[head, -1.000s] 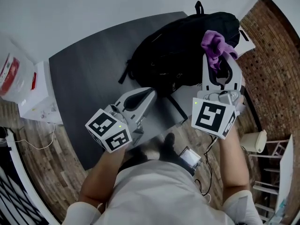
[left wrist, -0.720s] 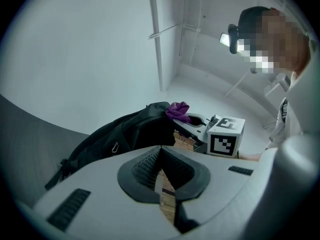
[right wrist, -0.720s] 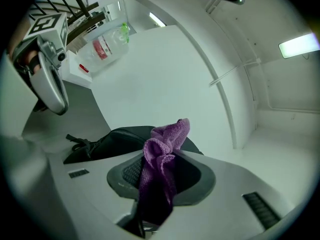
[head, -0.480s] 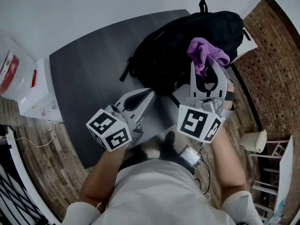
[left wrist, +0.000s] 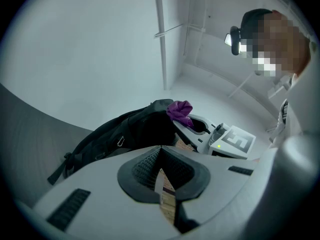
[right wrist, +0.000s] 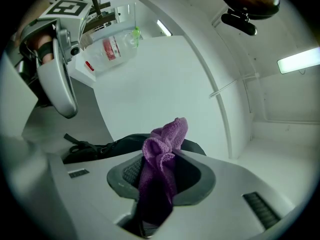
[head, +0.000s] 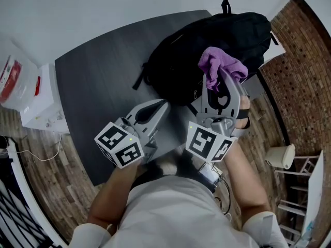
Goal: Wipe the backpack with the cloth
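Backpack (head: 181, 61): near edge hidden behind right gripper (head: 221, 77), which clamps a bunched purple cloth (head: 220, 63). Black, slumped, far right on the table (head: 98, 87). Left gripper (head: 164, 104): jaws together, empty.

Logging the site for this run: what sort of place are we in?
Probably a plain indoor workroom or lab: a dark table stands against a bare white wall on a wood-pattern floor.

Bare lab-like room: white walls (left wrist: 90, 44), brick-pattern floor (head: 305, 71), dark table (head: 93, 87), white box (head: 39, 110).
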Demonstrator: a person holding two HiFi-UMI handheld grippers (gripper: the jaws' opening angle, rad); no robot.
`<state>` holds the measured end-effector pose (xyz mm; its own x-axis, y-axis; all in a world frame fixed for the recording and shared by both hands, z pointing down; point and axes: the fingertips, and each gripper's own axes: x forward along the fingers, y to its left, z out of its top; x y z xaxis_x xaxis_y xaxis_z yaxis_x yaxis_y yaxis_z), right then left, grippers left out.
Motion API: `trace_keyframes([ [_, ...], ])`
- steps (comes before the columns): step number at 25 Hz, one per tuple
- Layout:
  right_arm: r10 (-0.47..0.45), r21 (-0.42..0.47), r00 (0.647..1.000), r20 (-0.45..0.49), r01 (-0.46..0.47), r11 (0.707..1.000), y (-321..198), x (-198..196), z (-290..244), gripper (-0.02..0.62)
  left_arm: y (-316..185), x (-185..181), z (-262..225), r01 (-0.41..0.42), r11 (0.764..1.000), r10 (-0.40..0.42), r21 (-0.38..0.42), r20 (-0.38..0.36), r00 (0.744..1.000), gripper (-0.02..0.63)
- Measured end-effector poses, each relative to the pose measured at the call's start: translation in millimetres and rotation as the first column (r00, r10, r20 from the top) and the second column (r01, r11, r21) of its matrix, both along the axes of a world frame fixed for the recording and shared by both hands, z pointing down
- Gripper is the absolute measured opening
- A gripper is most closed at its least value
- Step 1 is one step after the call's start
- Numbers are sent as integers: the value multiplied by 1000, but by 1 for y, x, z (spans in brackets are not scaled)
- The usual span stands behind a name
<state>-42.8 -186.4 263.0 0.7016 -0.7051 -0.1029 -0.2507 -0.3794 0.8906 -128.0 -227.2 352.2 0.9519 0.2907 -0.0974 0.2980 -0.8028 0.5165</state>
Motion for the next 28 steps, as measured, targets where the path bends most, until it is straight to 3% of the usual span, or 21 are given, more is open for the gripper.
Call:
trace_keyframes([
  [8, -19, 19, 999, -29, 20, 1000, -3, -6, 7, 121, -1, -4, 5, 7, 1000, -7, -5, 11, 1000, 5],
  [18, -83, -30, 996, -24, 82, 996, -15, -21, 31, 121, -5, -7, 7, 17, 1000, -17, -7, 14, 1000, 5],
  [28, -51, -81, 991, 126, 62, 995, -36, 8, 77, 121, -11, -13, 12, 34, 999, -34, -11, 30, 999, 5],
])
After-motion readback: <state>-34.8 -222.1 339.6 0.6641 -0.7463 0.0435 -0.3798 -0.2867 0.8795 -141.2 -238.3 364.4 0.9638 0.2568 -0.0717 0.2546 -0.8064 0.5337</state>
